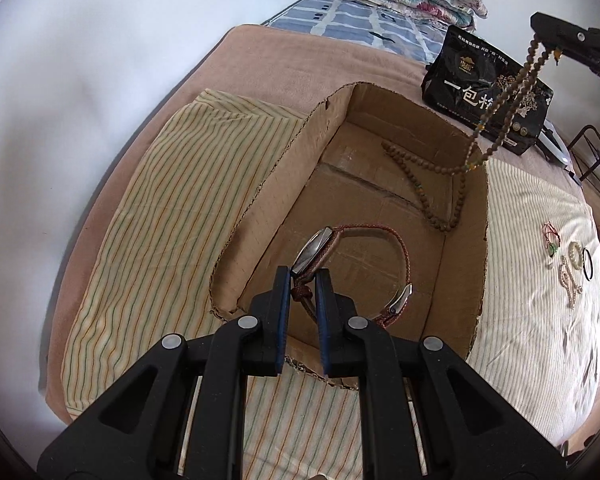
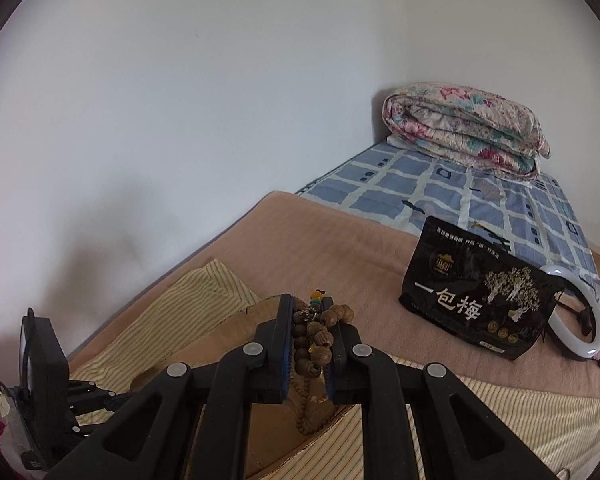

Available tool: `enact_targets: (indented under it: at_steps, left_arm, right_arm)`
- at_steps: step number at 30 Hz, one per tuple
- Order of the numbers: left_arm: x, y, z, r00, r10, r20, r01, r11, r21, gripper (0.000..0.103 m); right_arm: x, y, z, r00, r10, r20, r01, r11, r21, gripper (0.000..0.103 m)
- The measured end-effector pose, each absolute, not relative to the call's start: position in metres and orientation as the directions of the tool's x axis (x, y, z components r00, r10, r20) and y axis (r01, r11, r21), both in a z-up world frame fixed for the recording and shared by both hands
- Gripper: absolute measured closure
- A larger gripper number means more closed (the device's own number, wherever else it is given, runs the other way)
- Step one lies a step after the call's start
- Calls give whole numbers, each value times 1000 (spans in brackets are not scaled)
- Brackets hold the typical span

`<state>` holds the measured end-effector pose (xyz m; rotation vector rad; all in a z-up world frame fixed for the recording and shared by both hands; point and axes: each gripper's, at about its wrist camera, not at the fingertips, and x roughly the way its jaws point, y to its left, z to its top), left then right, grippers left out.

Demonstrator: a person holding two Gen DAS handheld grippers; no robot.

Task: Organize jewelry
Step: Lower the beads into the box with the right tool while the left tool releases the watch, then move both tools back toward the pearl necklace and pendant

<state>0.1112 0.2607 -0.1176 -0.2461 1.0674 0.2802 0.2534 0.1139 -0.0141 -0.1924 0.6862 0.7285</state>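
My left gripper (image 1: 303, 280) is shut on the braided brown strap of a wristwatch (image 1: 315, 254) and holds it over the near end of an open cardboard box (image 1: 466, 264). My right gripper (image 2: 309, 312) is shut on a long wooden bead necklace (image 2: 314, 344). In the left wrist view the right gripper (image 1: 556, 34) is at the upper right, above the box's far right corner, and the necklace (image 1: 500, 100) hangs from it, its lower end lying on the box floor (image 1: 420, 184).
The box sits on striped cloth (image 1: 148, 216) over a brown blanket. More jewelry, pearl bracelets and a black ring (image 1: 572, 268), lies on the cloth to the right. A black snack bag (image 2: 476, 292), a ring light (image 2: 580, 320) and a folded floral quilt (image 2: 464, 128) lie beyond.
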Motion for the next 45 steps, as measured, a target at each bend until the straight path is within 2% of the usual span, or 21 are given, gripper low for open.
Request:
enact_targets:
  at_steps: [14, 16, 18, 19, 20, 21, 22, 29, 38, 45]
  left_arm:
    - [118, 261, -122, 440, 134, -888, -374, 926, -45, 92]
    - [118, 261, -119, 454, 140, -880, -373, 927, -45, 92]
    - [118, 261, -115, 467, 150, -872, -373, 927, -40, 81]
    - [118, 261, -114, 473, 155, -868, -376, 926, -39, 68]
    - [118, 261, -112, 480, 159, -863, -378, 925, -40, 62]
    - [118, 260, -110, 486, 161, -859, -379, 925, -41, 61]
    - [118, 260, -108, 490, 162, -856, -378, 925, -42, 61]
    - [118, 255, -104, 500, 164, -850, -373, 927, -41, 61]
    - [116, 246, -93, 532, 163, -831, -374, 925, -58, 61]
    - [118, 221, -78, 593, 147, -792, -334, 939, -76, 61]
  right_arm:
    - [265, 126, -71, 422, 552, -720, -657, 733, 177, 90]
    - [266, 125, -74, 417, 551, -723, -652, 736, 185, 82]
    - [265, 125, -75, 414, 552, -723, -649, 736, 190, 66]
    - [264, 125, -75, 418, 546, -726, -646, 741, 185, 60]
    - [263, 125, -75, 426, 538, -727, -642, 746, 176, 47]
    - [262, 124, -74, 438, 532, -725, -637, 752, 167, 36]
    - [261, 122, -73, 450, 527, -721, -632, 758, 160, 32]
    - [259, 114, -67, 477, 514, -713, -611, 777, 150, 22]
    - [249, 100, -56, 508, 500, -702, -604, 787, 124, 18]
    - [228, 58, -38, 560, 480, -675, -582, 808, 92, 10]
